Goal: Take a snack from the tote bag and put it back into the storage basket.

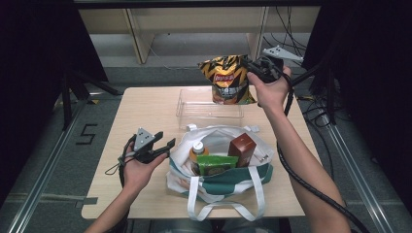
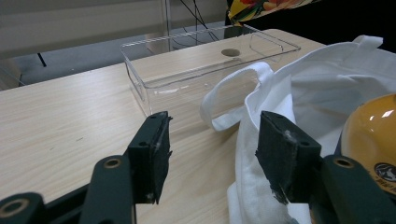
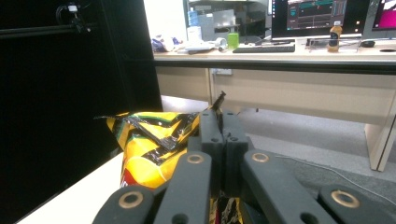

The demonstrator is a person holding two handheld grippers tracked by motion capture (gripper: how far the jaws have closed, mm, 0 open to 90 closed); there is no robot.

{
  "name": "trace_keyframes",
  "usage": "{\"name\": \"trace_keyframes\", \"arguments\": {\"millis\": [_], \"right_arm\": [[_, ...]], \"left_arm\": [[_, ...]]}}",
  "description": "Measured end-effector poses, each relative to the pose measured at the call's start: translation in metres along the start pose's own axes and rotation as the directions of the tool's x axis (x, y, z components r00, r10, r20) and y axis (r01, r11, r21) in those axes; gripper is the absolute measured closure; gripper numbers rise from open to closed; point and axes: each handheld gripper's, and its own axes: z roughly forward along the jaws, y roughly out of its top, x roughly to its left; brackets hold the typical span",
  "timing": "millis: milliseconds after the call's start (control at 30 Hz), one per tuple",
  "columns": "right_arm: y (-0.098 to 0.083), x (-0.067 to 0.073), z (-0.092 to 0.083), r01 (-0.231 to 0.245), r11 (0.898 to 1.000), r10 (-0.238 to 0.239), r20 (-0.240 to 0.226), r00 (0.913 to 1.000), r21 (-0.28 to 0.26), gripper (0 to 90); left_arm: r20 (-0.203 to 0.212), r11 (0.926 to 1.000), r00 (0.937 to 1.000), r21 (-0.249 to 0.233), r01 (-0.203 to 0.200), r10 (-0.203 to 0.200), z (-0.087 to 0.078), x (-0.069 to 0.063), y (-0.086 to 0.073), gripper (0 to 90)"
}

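Presently catalogued: one crisp bag, crinkled yellow-and-black foil, pillow-shaped, hanging at upper centre of the high view, pinched at its top seam by the right hand-held gripper, whose jaws are clamped together on the foil; held aloft above the clear plastic bin, probably for setting down inside it. One bin, rigid, transparent, rectangular with rounded corners, lying across the middle of the pale wood-grain worktop. One tote bag, soft white cloth with a green band and looped handles, lower centre, mouth open so its contents can be reached: an orange bottle, a green packet, a brown carton. One left hand-held gripper, jaws apart and holding nothing, waiting at lower left just beside the tote's rim, seemingly ready to steady the cloth.
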Motion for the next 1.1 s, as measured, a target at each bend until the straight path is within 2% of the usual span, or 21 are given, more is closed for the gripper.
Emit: {"name": "trace_keyframes", "arguments": {"millis": [100, 233, 300, 333, 467, 500, 533, 567, 600, 633, 700, 767, 800, 933, 1067, 1100], "right_arm": [[-0.001, 0.001, 0.002, -0.016, 1.000, 0.016, 0.003, 0.9999, 0.008, 90.0], [-0.001, -0.001, 0.005, -0.007, 1.000, 0.007, 0.010, 0.9999, 0.010, 90.0], [-0.001, 0.001, 0.005, -0.029, 0.999, 0.029, 0.010, 0.9995, 0.018, 90.0], [-0.001, -0.001, 0.007, -0.006, 1.000, 0.006, 0.008, 1.0000, 0.015, 90.0], [-0.002, -0.001, 0.010, -0.006, 1.000, 0.006, 0.009, 0.9999, 0.017, 90.0], [-0.001, 0.000, 0.009, -0.028, 0.999, 0.028, 0.010, 0.9996, 0.027, 90.0], [-0.001, -0.001, 0.010, -0.013, 1.000, 0.013, 0.007, 0.9999, 0.023, 90.0], [-0.001, -0.001, 0.011, -0.027, 0.999, 0.026, 0.011, 0.9996, 0.026, 90.0], [-0.001, -0.002, 0.012, -0.011, 1.000, 0.011, 0.009, 0.9999, 0.023, 90.0], [-0.001, -0.001, 0.013, -0.022, 0.999, 0.022, 0.017, 0.9996, 0.024, 90.0], [-0.001, -0.002, 0.016, -0.007, 1.000, 0.007, 0.013, 0.9999, 0.023, 90.0], [-0.002, -0.001, 0.016, -0.022, 0.999, 0.022, 0.014, 0.9997, 0.031, 90.0], [-0.002, -0.002, 0.018, -0.008, 1.000, 0.007, 0.013, 0.9999, 0.031, 90.0], [-0.003, -0.001, 0.022, -0.027, 0.999, 0.027, 0.017, 0.9995, 0.032, 90.0], [-0.004, -0.003, 0.025, -0.022, 0.999, 0.021, 0.016, 0.9996, 0.042, 90.0], [-0.004, -0.002, 0.026, -0.034, 0.998, 0.034, 0.016, 0.9993, 0.048, 90.0]], "left_arm": [[0.000, 1.0000, 1.0000, -0.001, -0.001, 0.001, 0.000, 0.000, 0.000, 43.7], [0.001, 1.0000, 1.0000, -0.001, -0.003, 0.003, 0.000, 0.001, 0.000, 43.6], [0.001, 1.0000, 1.0000, -0.001, 0.000, 0.000, 0.000, 0.000, 0.000, 43.6], [0.001, 1.0000, 1.0000, -0.001, -0.001, 0.001, 0.000, 0.000, 0.000, 43.6], [0.004, 1.0000, 1.0000, -0.006, -0.004, 0.004, 0.000, 0.000, 0.000, 43.6], [0.000, 1.0000, 1.0000, -0.001, -0.003, 0.003, 0.000, 0.000, 0.000, 43.6], [0.001, 1.0000, 1.0000, -0.002, -0.001, 0.001, 0.000, 0.000, 0.000, 43.6], [0.001, 1.0000, 1.0000, -0.001, -0.001, 0.001, 0.000, 0.000, 0.000, 43.7], [0.001, 1.0000, 1.0000, -0.002, -0.003, 0.003, 0.000, 0.000, 0.000, 43.6], [0.001, 1.0000, 1.0000, -0.002, -0.008, 0.008, 0.000, 0.000, 0.001, 43.6], [0.001, 1.0000, 1.0000, -0.003, 0.000, 0.000, 0.000, 0.000, 0.000, 43.6], [0.010, 0.9999, 0.9999, -0.010, -0.005, 0.005, 0.000, 0.001, 0.000, 43.6], [0.008, 1.0000, 1.0000, -0.008, -0.005, 0.005, 0.000, 0.001, 0.000, 43.6], [0.002, 1.0000, 1.0000, -0.005, -0.006, 0.006, -0.001, 0.001, 0.001, 43.6], [0.002, 1.0000, 1.0000, -0.004, -0.006, 0.006, -0.001, 0.001, 0.001, 43.6], [0.002, 1.0000, 1.0000, -0.005, -0.003, 0.003, -0.001, 0.000, 0.001, 43.6]]}}
